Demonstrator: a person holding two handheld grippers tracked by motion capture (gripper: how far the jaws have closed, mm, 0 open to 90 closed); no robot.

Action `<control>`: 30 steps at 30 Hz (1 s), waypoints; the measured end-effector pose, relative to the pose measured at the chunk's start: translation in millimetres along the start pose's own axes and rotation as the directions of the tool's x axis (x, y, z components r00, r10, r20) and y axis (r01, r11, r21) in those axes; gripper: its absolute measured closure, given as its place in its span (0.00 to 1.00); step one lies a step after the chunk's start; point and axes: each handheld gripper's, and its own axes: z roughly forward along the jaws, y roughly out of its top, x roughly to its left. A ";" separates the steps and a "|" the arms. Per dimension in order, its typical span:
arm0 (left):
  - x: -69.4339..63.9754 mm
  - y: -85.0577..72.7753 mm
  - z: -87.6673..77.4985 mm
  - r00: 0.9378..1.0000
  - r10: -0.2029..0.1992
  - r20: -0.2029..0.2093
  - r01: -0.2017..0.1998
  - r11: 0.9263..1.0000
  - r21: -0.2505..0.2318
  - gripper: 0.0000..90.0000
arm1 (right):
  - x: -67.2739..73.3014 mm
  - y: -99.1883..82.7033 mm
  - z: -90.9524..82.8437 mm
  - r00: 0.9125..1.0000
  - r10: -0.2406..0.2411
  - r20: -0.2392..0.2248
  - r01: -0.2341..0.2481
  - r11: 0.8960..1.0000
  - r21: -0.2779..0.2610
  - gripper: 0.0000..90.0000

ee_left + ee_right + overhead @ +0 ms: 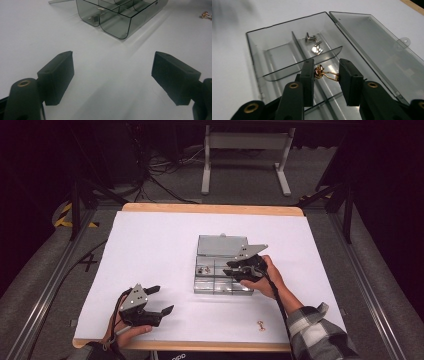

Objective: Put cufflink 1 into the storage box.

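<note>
A clear plastic compartment box (198,285) lies in the middle of the white table, its lid (220,245) folded back flat. My right gripper (235,269) hovers over the box. In the right gripper view the right gripper (325,65) is shut on a gold cufflink (324,73), pinched end to end above a divider (297,63). Two silver cufflinks (314,43) lie in a far compartment. My left gripper (162,299) rests near the table's front left, open, with nothing between its fingers (58,75). From there the box (117,27) lies ahead.
A second gold cufflink (261,325) lies loose on the white sheet near the front edge, right of centre, also at the far right in the left gripper view (206,15). The table's wooden rim (210,209) borders the sheet. Dark floor, cables and a stand lie beyond.
</note>
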 end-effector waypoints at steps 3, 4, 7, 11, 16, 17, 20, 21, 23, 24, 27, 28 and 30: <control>0.4 -0.3 -0.1 1.000 -0.015 0.006 0.015 1.000 -0.005 0.20 | -3.6 2.8 6.2 1.000 0.001 0.011 -0.001 1.000 0.014 0.74; 0.6 -0.3 -0.2 1.000 -0.016 0.009 0.016 1.000 -0.002 0.20 | -4.4 3.3 7.4 1.000 0.000 0.008 0.000 1.000 0.015 0.74; 0.0 0.1 0.2 1.000 -0.001 0.001 0.001 1.000 0.001 0.19 | -5.3 4.7 14.1 1.000 -0.005 0.019 0.004 0.999 0.037 0.74; 0.1 0.0 0.3 1.000 -0.001 0.004 0.001 1.000 0.003 0.19 | -6.5 4.9 18.4 1.000 0.004 0.017 -0.005 0.999 0.046 0.74; 0.0 0.1 0.3 1.000 0.000 0.005 0.000 1.000 0.004 0.19 | -8.8 3.8 24.4 1.000 0.010 0.024 -0.012 0.998 0.066 0.74; 0.1 0.1 0.6 1.000 -0.001 0.008 0.001 1.000 0.005 0.19 | -8.8 3.6 25.4 1.000 0.010 0.024 -0.012 0.998 0.069 0.74; 0.5 0.1 0.2 1.000 -0.002 0.006 0.002 1.000 0.004 0.19 | -8.8 3.9 26.9 0.999 0.007 0.031 -0.010 0.997 0.073 0.73; 0.5 0.0 0.3 1.000 -0.002 0.007 0.002 1.000 0.003 0.19 | -8.7 4.0 27.1 0.999 0.007 0.033 -0.010 0.997 0.076 0.73; -0.1 0.0 0.5 1.000 -0.001 0.009 0.001 1.000 0.004 0.20 | -8.5 4.0 27.6 1.000 0.005 0.031 -0.008 0.997 0.078 0.73; -0.3 0.2 0.7 1.000 0.004 0.007 -0.004 1.000 0.004 0.20 | -8.4 4.1 27.0 1.000 0.008 0.029 -0.010 0.997 0.075 0.73; -0.4 0.1 0.6 1.000 0.004 0.006 -0.005 1.000 0.004 0.20 | -8.1 4.1 25.4 1.000 0.005 0.028 -0.007 0.998 0.070 0.73; -0.4 0.0 0.4 1.000 0.000 0.006 0.000 1.000 0.003 0.20 | -8.1 4.1 25.4 1.000 0.005 0.028 -0.007 0.998 0.070 0.73; 0.2 0.0 0.2 1.000 -0.002 0.005 0.002 1.000 0.002 0.20 | -8.1 3.3 20.3 0.999 0.011 0.033 -0.013 0.998 0.053 0.73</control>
